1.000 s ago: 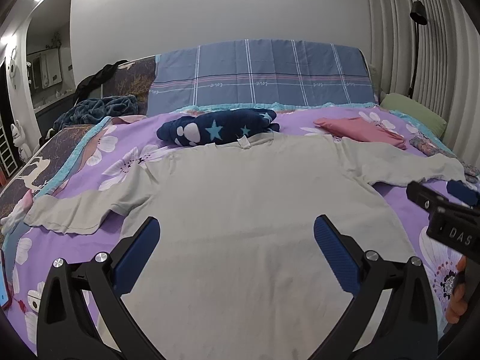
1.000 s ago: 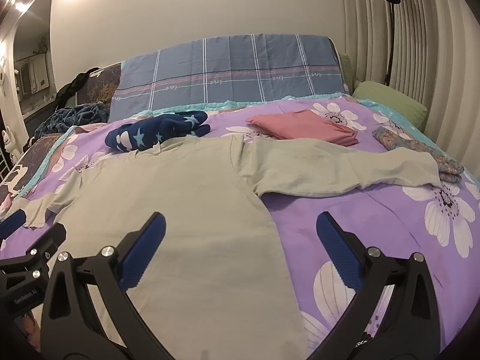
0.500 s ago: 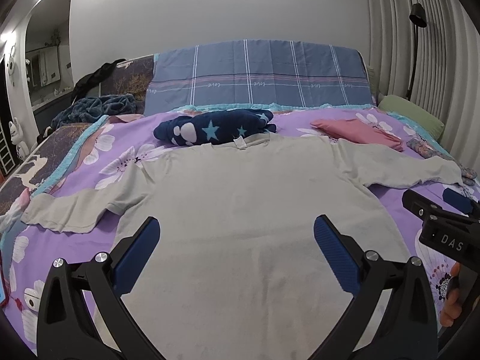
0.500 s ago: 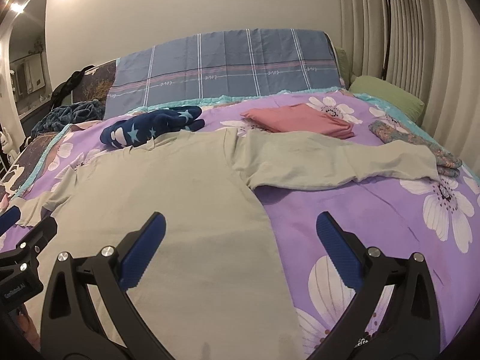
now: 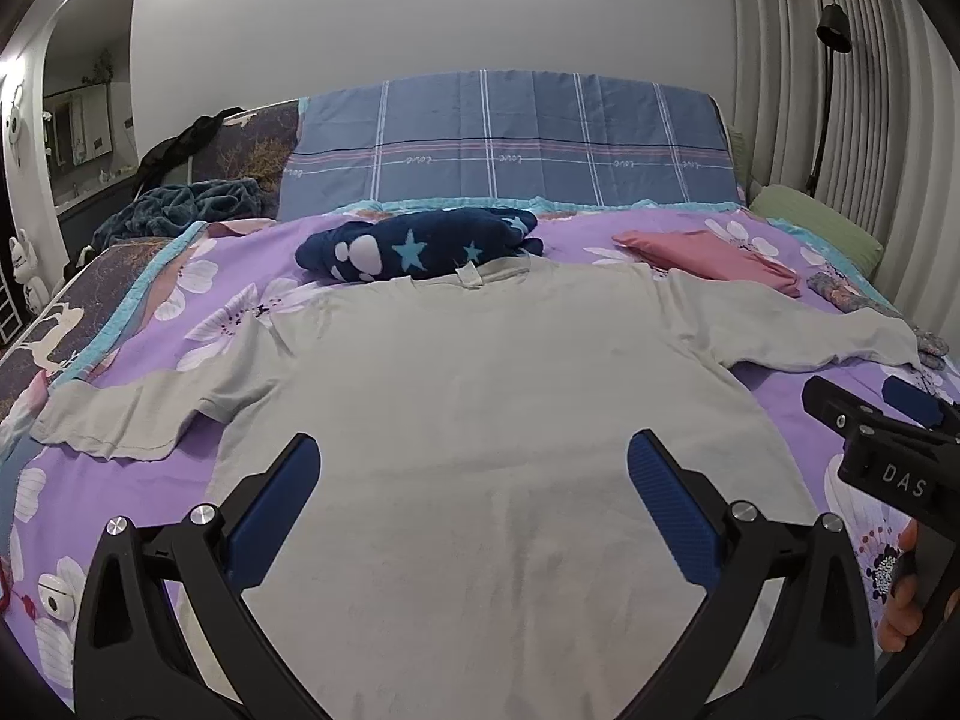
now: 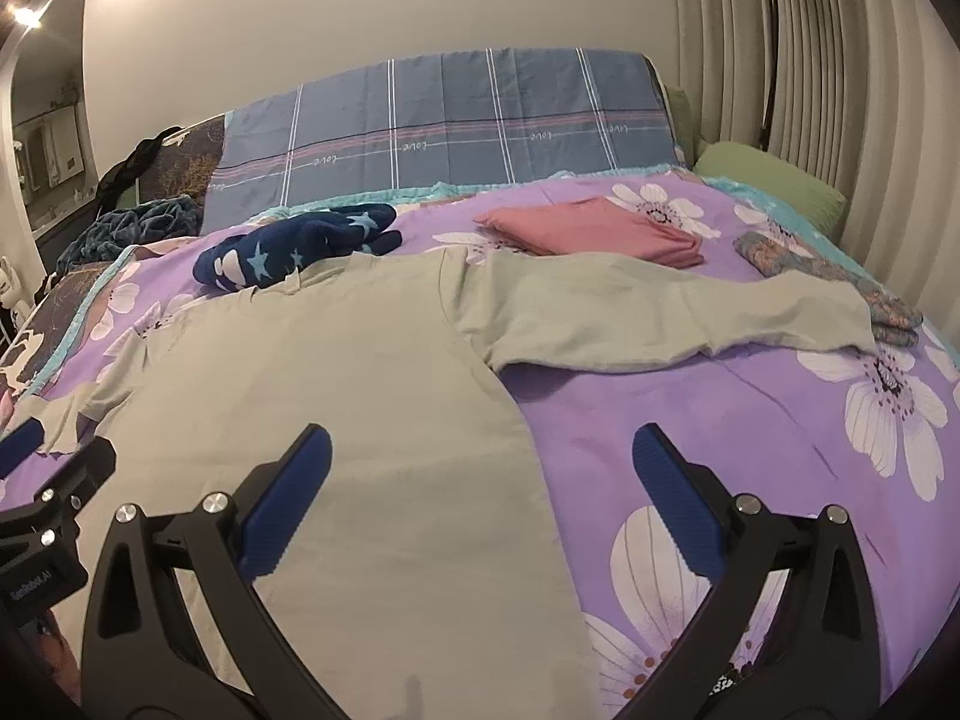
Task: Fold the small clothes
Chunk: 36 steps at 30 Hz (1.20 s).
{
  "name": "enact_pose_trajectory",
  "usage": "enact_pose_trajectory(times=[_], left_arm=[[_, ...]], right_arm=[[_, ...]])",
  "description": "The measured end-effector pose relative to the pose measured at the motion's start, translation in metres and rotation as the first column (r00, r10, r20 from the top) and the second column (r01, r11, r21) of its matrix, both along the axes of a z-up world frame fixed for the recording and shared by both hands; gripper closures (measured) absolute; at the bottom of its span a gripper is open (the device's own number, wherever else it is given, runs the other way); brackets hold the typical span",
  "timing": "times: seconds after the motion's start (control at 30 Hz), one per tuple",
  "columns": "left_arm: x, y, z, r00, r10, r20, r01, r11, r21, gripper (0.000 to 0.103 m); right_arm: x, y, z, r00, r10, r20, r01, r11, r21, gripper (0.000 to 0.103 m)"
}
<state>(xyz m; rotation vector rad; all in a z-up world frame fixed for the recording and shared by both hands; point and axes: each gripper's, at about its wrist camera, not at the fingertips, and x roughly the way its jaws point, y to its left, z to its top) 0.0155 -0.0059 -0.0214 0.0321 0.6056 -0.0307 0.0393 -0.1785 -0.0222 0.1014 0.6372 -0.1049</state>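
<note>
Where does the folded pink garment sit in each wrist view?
Left wrist: folded pink garment, upper right, beyond the grey shirt's right sleeve.
Right wrist: folded pink garment, upper centre-right, just beyond that sleeve.
Shared landmark: navy star-print bundle by the shirt's collar.

Both views are taken from low over the near end of a bed [image 5: 120,480], facing along it toward the headboard [image 5: 510,138]. The left wrist view is centred over the body of a spread grey shirt [image 5: 480,420], seen close. The right wrist view is set further right, over the shirt's right edge [image 6: 360,420]. The shirt, the headboard and the folded pink garment [image 6: 594,231] are shared by both.
</note>
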Motion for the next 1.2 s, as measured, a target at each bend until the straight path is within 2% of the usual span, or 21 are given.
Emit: enact_pose_trajectory(times=[0.27,0.4,0.7,1.2], left_arm=[[-0.005,-0.003,0.003,1.0,-0.002,0.028,0.001,0.999,0.037,0.001],[-0.001,0.001,0.002,1.0,0.001,0.023,-0.002,1.0,0.021,0.001],[-0.002,-0.002,-0.001,1.0,-0.013,0.021,0.012,1.0,0.026,0.001],[0.006,-0.001,-0.003,1.0,-0.004,0.005,0.004,1.0,0.006,0.001]], right_arm=[[0.006,0.009,0.002,1.0,0.02,0.007,-0.02,1.0,-0.023,0.002],[0.004,0.014,0.004,0.999,0.026,0.026,-0.026,0.999,-0.035,0.002],[0.009,0.011,0.0,1.0,0.013,0.01,-0.013,1.0,-0.007,0.002],[0.014,0.011,-0.002,1.0,0.003,0.004,-0.002,0.999,-0.035,0.002]])
